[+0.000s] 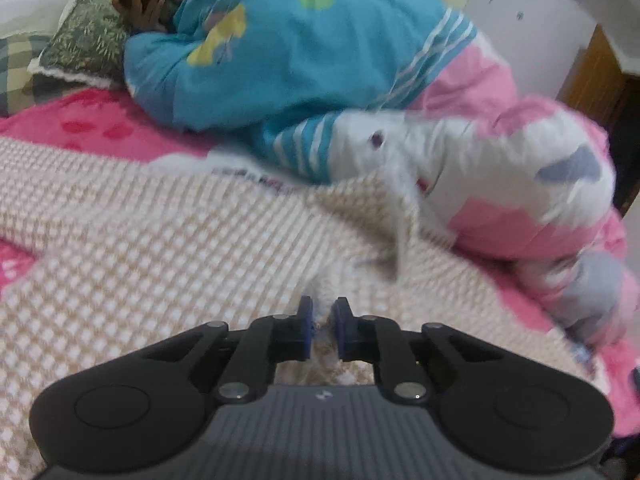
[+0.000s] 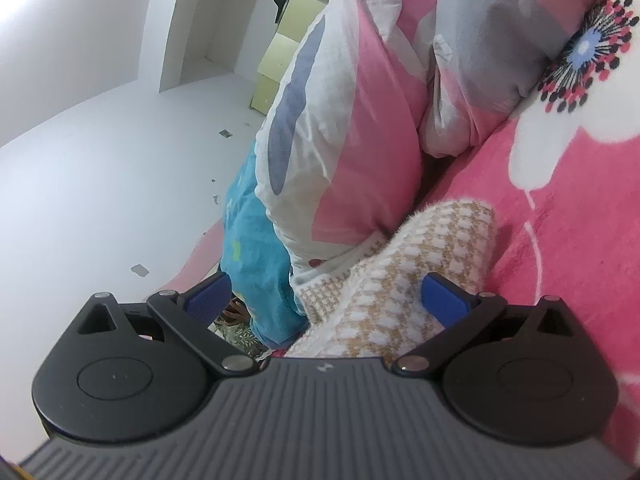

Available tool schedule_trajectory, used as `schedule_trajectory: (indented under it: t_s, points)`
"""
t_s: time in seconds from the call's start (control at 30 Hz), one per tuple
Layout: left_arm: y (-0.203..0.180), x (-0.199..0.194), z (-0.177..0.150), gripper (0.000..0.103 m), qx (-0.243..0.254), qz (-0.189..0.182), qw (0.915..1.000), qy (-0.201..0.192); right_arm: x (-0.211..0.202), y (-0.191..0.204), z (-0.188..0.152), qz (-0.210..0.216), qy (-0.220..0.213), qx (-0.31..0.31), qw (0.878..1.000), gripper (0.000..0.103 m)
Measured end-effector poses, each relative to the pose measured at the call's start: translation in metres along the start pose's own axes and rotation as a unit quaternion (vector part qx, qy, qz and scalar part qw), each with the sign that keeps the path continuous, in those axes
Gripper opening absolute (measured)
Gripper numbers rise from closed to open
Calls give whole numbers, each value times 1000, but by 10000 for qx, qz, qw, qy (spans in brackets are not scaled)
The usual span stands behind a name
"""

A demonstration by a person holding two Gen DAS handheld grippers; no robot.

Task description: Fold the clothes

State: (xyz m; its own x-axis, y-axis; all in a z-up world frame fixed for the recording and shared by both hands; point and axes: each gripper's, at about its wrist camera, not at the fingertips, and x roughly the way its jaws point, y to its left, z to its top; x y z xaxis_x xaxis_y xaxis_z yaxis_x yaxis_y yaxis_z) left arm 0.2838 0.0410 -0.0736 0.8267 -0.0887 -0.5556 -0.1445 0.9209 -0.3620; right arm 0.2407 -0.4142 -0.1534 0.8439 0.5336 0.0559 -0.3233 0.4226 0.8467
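The beige-and-white checked knit garment [image 1: 168, 248] lies spread on the pink flowered blanket [image 2: 560, 240], not yet folded. The left gripper [image 1: 320, 328] is clenched on a raised pinch of it. The right gripper [image 2: 326, 300] stands wide, a sleeve-like part between its jaws, ungrasped. Behind, a person [image 1: 280, 40] lies under a quilt [image 1: 500, 184].

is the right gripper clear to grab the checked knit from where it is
Probably yes: the right gripper stands open with the checked knit already running between its fingers, nothing covering it there.
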Motion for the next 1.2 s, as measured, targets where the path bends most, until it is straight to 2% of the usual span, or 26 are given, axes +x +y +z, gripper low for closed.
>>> schedule_trajectory:
  t_s: [0.13,0.2,0.3,0.43,0.53,0.6,0.63,0.73,0.8,0.87,0.93,1.07,1.2]
  points:
    - [-3,-13,25,11,29,29,9990,-455,2,-4,2,-8,25,128,9999,102]
    - [1,-18,36,11,76,227,9972,-715,2,-6,3,-20,32,195,9998,102]
    - [14,-17,43,11,74,574,9943,-900,4,-8,4,-26,46,221,9997,102]
    - [34,-1,31,11,401,1289,9877,-784,6,-8,3,-48,70,208,9997,102]
    - [44,18,14,12,692,1598,9840,-384,7,-9,3,-52,80,193,9998,102]
    - [47,26,5,21,886,1690,9816,-116,7,-9,3,-63,90,175,9998,102]
    - [47,24,2,25,940,1706,9808,-115,7,-9,2,-70,94,161,9998,102]
    - [44,3,5,40,991,1669,9802,-382,7,-8,2,-100,114,122,9998,102]
    - [37,-19,9,52,1007,1635,9787,-733,7,-7,1,-127,129,90,9998,102]
    - [25,-37,11,57,1068,1513,9775,-1012,9,-2,1,-239,156,-8,9996,102]
    - [14,-47,12,62,1144,1283,9791,-1086,11,3,1,-353,184,-106,9992,102]
    - [-5,-30,6,65,1174,649,9878,-791,9,27,-1,-699,46,-667,9953,102]
    - [-17,13,-2,65,1099,161,9930,-404,-8,70,-4,-1267,-271,-1516,9799,102]
